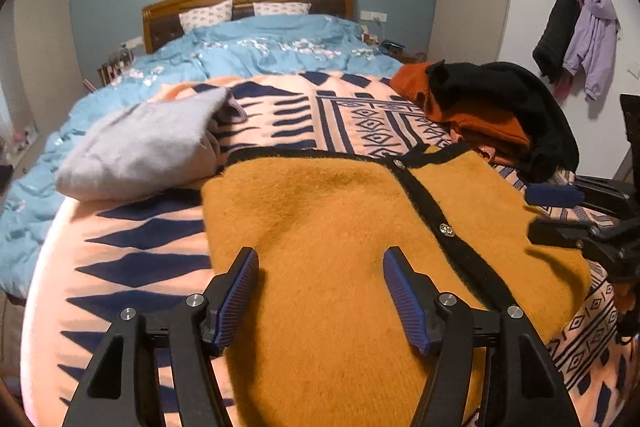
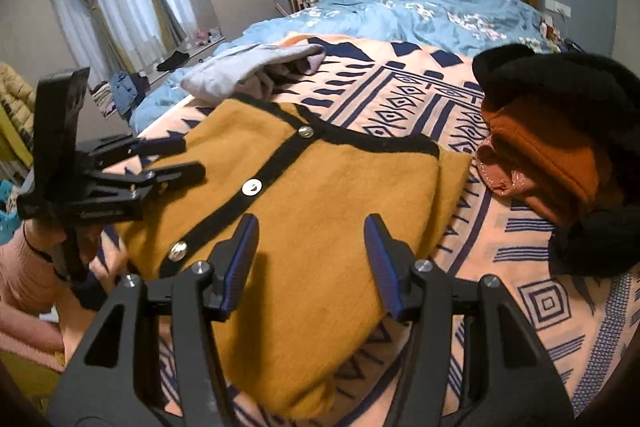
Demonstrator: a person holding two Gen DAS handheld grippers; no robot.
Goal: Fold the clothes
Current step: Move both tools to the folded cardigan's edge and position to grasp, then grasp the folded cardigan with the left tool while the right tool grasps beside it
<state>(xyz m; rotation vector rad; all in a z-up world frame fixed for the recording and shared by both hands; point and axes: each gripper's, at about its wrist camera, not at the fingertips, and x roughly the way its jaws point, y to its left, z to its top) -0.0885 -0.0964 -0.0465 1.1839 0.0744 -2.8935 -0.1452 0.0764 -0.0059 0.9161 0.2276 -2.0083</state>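
The fuzzy mustard cardigan with black trim [image 1: 320,227] lay flat on the peach patterned blanket [image 1: 132,259]. Its button line ran away from both tools. The left gripper [image 1: 320,291] and right gripper [image 2: 310,259] hung open over its near edge, holding nothing.

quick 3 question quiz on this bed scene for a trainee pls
1. True or false: the mustard cardigan lies buttoned on the patterned blanket.
2. Which garment lies folded beyond the cardigan's left side? A grey sweater B purple jacket C blue jeans
3. Fill in: the left gripper hovers over the cardigan with jaws ____.

Key: 1 true; 2 A, the grey sweater; 3 open, nothing between them.
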